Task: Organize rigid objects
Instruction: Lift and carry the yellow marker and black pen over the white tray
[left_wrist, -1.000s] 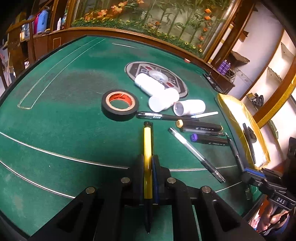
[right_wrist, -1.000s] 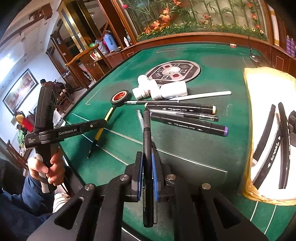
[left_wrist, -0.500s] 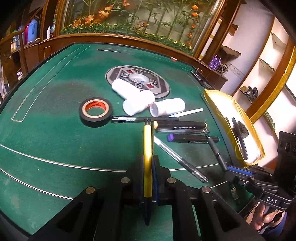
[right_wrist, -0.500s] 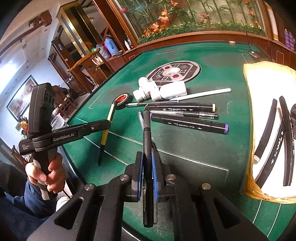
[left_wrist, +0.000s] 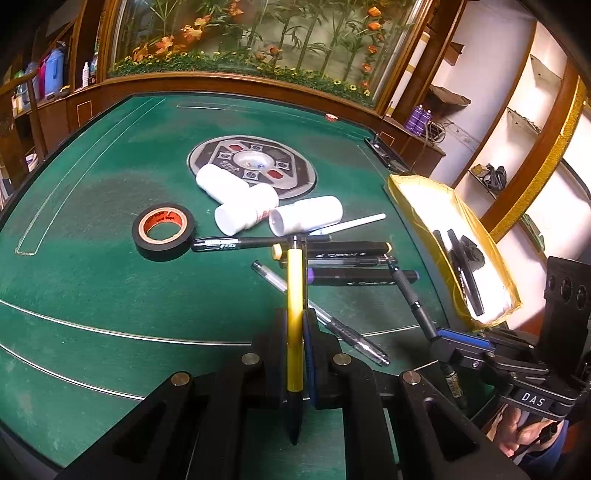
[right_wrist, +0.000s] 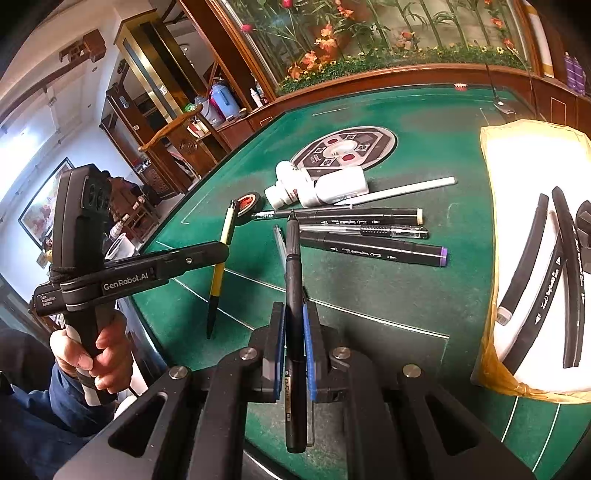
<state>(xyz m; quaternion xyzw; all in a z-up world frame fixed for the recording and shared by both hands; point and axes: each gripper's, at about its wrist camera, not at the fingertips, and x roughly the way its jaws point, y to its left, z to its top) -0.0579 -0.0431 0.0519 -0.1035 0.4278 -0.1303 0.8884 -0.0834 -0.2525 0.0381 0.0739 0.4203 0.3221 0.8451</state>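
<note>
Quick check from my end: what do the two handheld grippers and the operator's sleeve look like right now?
Both are matte black plastic. The left gripper has a pistol-style handle, white "GenRobot.AI" lettering along its side and a small white label at the rear. The right gripper shows blue finger pads and a white "DAS" marking. Silver bolts stud the finger linkages. The sleeve is dark blue.

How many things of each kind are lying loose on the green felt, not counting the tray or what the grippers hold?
White bottles: 3
Tape rolls: 1
Pens and markers: 6
Total: 10
</note>
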